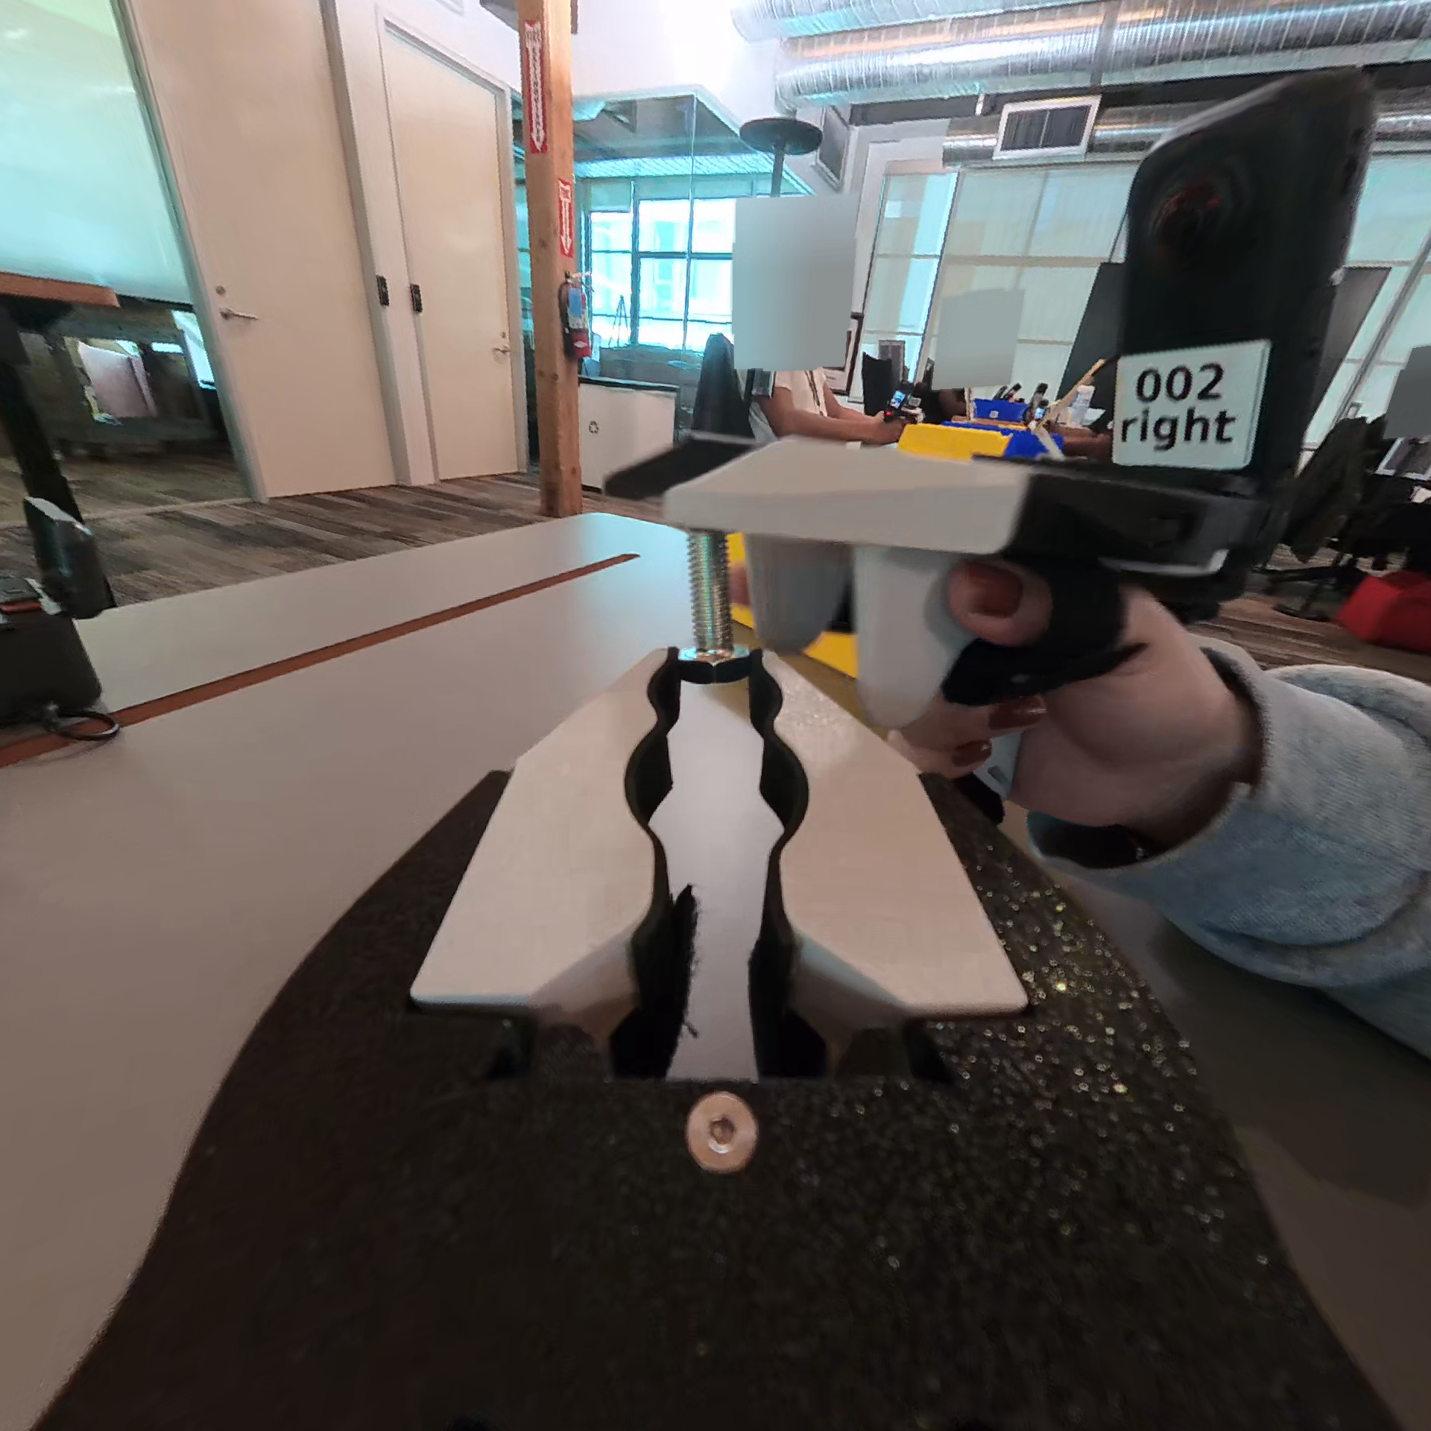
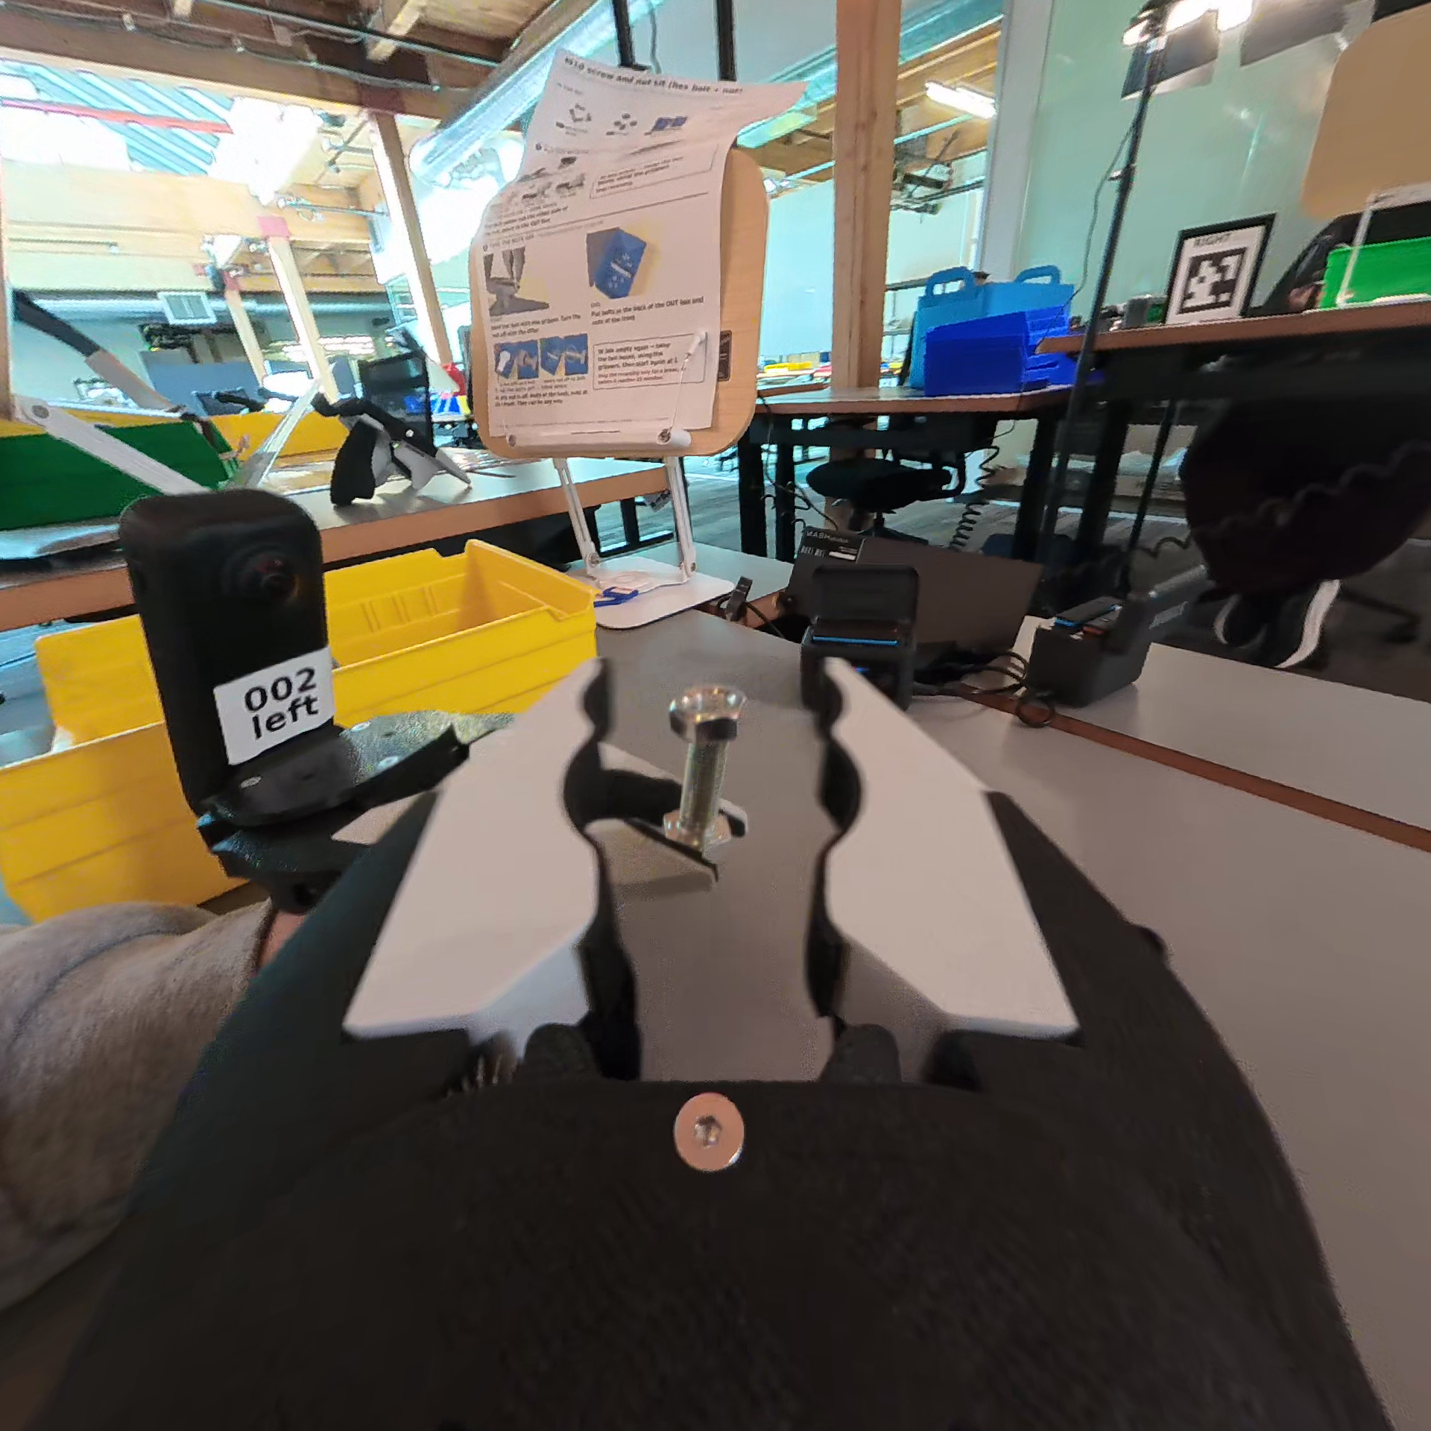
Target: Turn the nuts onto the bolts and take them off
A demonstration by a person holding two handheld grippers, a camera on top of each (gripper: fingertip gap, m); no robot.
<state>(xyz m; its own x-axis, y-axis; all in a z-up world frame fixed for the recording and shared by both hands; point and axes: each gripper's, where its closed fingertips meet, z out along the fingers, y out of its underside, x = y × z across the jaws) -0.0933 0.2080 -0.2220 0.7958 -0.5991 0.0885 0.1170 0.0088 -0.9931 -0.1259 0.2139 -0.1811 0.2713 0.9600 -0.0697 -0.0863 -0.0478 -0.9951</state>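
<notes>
A silver bolt (image 2: pixel 701 774) stands upright, hex head (image 2: pixel 706 712) at the top and a hex nut (image 2: pixel 697 832) at its lower end. My left gripper (image 1: pixel 714 658) is shut on the nut (image 1: pixel 712 667) at its fingertips and holds the bolt's threaded shaft (image 1: pixel 708 588) above the grey table (image 1: pixel 232 774). My right gripper (image 2: pixel 716 681) is open, its white fingers (image 2: pixel 495 890) well apart on either side of the bolt head without touching it. In the left wrist view the right gripper (image 1: pixel 650 484) lies level over the bolt and hides its head.
A yellow bin (image 2: pixel 464 619) stands at the table's far left, behind the left gripper's camera (image 2: pixel 232 635). A sheet on a stand (image 2: pixel 619 271) and two black charger cases (image 2: pixel 859 627) (image 2: pixel 1084 650) with cables sit at the back. A hand (image 1: pixel 1084 736) holds the right gripper. Spacing between my two grippers at the tips: around 5 cm.
</notes>
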